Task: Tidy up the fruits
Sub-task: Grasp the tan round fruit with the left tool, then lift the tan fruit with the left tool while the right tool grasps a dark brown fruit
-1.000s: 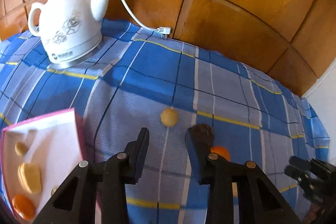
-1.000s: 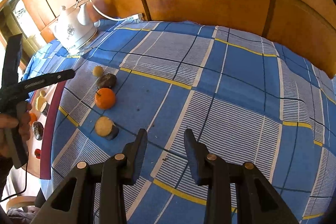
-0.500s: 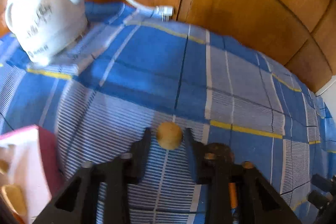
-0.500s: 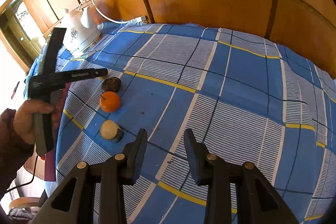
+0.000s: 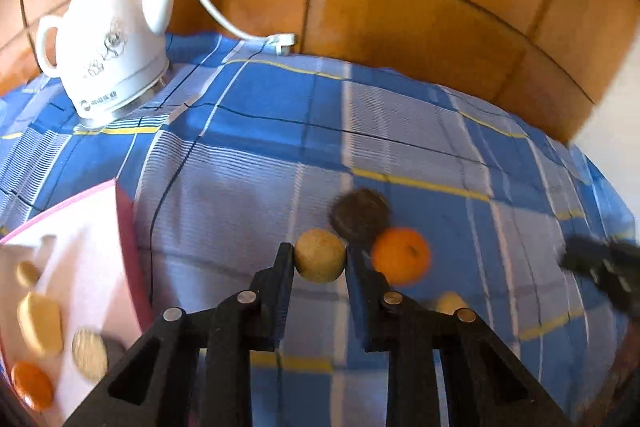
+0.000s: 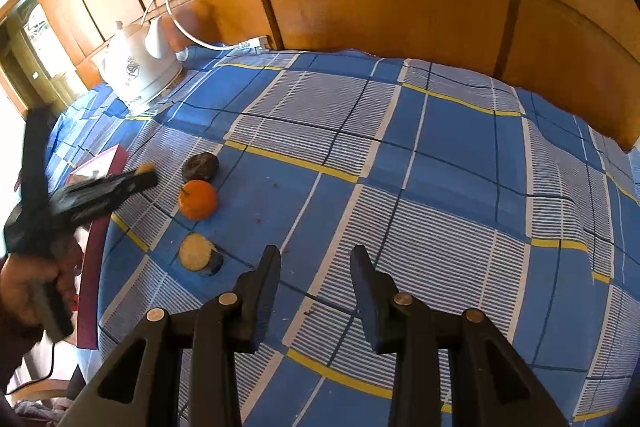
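My left gripper [image 5: 319, 259] is shut on a small tan round fruit [image 5: 320, 261] and holds it above the blue checked cloth; it also shows in the right wrist view [image 6: 146, 173]. On the cloth lie a dark brown fruit [image 5: 360, 217], an orange [image 5: 400, 257] and a pale cut fruit [image 6: 196, 251]. A pink-rimmed white tray [image 5: 80, 227] at the left holds several fruits. My right gripper [image 6: 314, 263] is open and empty, above the cloth to the right of the fruits.
A white kettle [image 5: 106, 55] with a cord stands at the back left. A wooden wall [image 6: 380, 7] runs behind the table. The person's hand [image 6: 28, 287] holds the left gripper near the tray.
My left gripper closed on the tan fruit, lifted it and drew back toward the tray. The right gripper barely moved.
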Demonstrator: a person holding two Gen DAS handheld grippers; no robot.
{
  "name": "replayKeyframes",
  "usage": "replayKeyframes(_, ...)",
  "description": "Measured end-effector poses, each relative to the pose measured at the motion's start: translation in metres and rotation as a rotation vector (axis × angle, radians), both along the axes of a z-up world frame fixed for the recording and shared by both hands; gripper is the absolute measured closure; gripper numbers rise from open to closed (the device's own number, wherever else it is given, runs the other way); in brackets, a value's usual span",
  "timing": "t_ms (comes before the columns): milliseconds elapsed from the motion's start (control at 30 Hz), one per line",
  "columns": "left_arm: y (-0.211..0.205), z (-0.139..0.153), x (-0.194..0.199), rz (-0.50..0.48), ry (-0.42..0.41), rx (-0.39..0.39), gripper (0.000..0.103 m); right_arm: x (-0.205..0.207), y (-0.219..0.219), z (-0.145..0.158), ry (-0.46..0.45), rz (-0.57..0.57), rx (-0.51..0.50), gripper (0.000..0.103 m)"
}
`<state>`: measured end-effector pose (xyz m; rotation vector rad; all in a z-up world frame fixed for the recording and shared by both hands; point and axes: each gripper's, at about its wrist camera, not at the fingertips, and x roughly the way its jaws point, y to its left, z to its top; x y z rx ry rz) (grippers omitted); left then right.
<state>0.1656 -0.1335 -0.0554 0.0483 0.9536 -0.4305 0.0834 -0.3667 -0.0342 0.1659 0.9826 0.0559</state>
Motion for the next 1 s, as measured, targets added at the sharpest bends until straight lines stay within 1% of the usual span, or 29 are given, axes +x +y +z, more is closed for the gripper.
replayKeyframes(100,0.0,0.007,-0.032,-0.037,-0.034,0.013,0.077,0.001,-0.001,-0.002,0.006,-0.009,-0.015,0.066)
replayKeyframes(233,0.001,0.012,-0.065,-0.079,-0.064,0.013,0.077,0.002,-0.003,-0.006,0.022,-0.023,-0.039,0.067)
replayKeyframes(333,0.008,0.015,-0.089,-0.096,-0.073,0.014,0.077,0.002,-0.003,-0.011,0.038,-0.032,-0.06,0.067)
replayKeyframes(433,0.019,0.017,-0.105,-0.098,-0.067,-0.003,0.077,0.002,-0.004,-0.016,0.054,-0.042,-0.065,0.067)
replayKeyframes(633,0.042,0.022,-0.124,-0.081,-0.091,-0.012,0.077,0.004,0.0,-0.027,0.093,-0.043,-0.071,0.067)
replayKeyframes(733,0.055,0.025,-0.131,-0.066,-0.104,-0.023,0.077,0.004,0.002,-0.035,0.132,-0.033,-0.041,0.067)
replayKeyframes(800,0.062,0.027,-0.133,-0.053,-0.109,-0.028,0.077,0.004,0.005,-0.037,0.14,-0.026,-0.034,0.066)
replayKeyframes(867,0.068,0.028,-0.133,-0.043,-0.112,-0.036,0.077,0.004,0.011,-0.037,0.151,-0.006,0.006,0.067)
replayKeyframes(1000,0.077,0.028,-0.133,-0.023,-0.108,-0.056,0.077,0.006,0.032,-0.034,0.144,0.025,0.03,0.067)
